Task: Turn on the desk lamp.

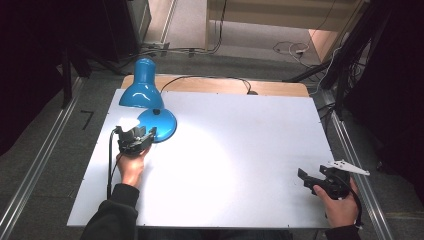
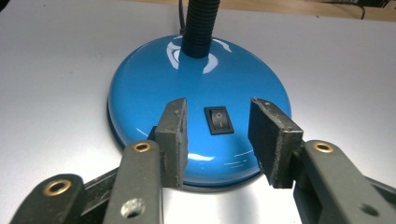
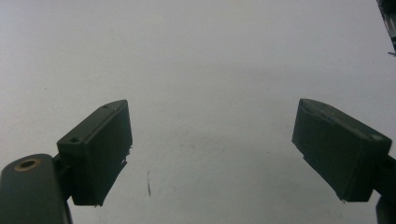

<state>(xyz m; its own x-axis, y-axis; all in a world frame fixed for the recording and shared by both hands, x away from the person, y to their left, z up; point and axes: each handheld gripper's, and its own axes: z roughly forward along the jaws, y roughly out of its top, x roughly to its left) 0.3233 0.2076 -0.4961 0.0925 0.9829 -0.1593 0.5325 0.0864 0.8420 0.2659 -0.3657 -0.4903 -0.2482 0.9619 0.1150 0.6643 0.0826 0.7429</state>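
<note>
Over the lamp base [image 2: 196,107], we see our released left gripper [image 2: 217,140] framing the rocker switch [image 2: 218,120]; the right gripper [image 3: 210,144] gapes above bare surface [image 3: 201,60].

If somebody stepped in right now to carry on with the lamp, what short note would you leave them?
Left gripper: open, jaws either side of the black rocker switch on the blue lamp base, not touching it as far as I can tell.
Right gripper: open, idle above bare table at the near right.
Lamp: far left of the table, lit, shade facing down.
Done: the left gripper is lined up at the switch.
Left: probably press the switch, then back away.
</note>
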